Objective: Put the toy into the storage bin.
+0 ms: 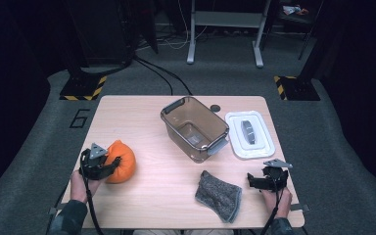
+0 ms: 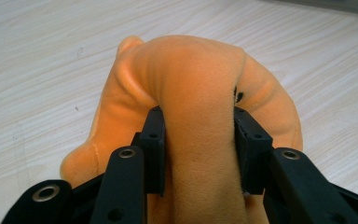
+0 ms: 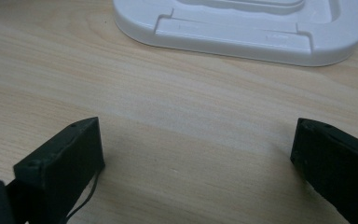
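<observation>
At the lower left of the high view, the left tongs point(image 1: 108, 164) pinch the orange plush toy point(image 1: 121, 161), which rests on the worktop point(image 1: 142, 196). At lower right, the right tongs point(image 1: 257, 181) sit low with jaws spread wide, pointing toward the white lid point(image 3: 242, 25).

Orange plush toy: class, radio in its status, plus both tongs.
Left tongs shut on orange plush toy, toy on table. Right tongs open, empty, near white lid. Path to brown bin unobstructed.
</observation>
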`<state>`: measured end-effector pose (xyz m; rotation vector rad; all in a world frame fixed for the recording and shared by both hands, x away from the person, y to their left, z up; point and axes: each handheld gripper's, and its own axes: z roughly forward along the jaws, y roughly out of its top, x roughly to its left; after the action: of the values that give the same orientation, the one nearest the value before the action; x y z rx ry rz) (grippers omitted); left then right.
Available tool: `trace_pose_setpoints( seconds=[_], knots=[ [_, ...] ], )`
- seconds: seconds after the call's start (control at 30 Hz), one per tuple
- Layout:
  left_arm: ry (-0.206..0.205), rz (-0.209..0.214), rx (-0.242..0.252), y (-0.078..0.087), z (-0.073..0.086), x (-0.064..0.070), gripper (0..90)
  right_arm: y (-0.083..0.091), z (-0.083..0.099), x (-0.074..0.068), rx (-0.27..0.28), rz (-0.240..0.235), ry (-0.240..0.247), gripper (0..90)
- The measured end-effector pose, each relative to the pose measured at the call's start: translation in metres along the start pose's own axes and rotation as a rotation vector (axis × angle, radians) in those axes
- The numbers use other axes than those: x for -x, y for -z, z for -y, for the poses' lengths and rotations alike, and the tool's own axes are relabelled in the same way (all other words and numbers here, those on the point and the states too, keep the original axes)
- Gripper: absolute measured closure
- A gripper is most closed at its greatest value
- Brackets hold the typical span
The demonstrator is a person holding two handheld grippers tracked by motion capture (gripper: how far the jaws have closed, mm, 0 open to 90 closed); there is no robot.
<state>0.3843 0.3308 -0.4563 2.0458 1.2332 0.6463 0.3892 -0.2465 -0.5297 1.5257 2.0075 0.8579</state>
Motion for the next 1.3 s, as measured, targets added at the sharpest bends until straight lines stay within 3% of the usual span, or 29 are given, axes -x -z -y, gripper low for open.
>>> trace_pose_setpoints(
  seconds=[0.2,0.5,1.3],
  knots=[
    [0.02,0.007,0.007,0.003,-0.004,-0.003,62.6,0.0,0.0,0.0,0.001,-0.001,0.0,1.6],
    [0.018,0.017,0.027,0.006,-0.016,-0.001,61.6,0.0,0.0,0.0,0.0,-0.001,0.0,1.6],
    [-0.063,0.028,0.08,0.014,-0.077,0.009,61.1,0.0,0.0,-0.001,0.003,-0.003,-0.007,1.7]
  ],
)
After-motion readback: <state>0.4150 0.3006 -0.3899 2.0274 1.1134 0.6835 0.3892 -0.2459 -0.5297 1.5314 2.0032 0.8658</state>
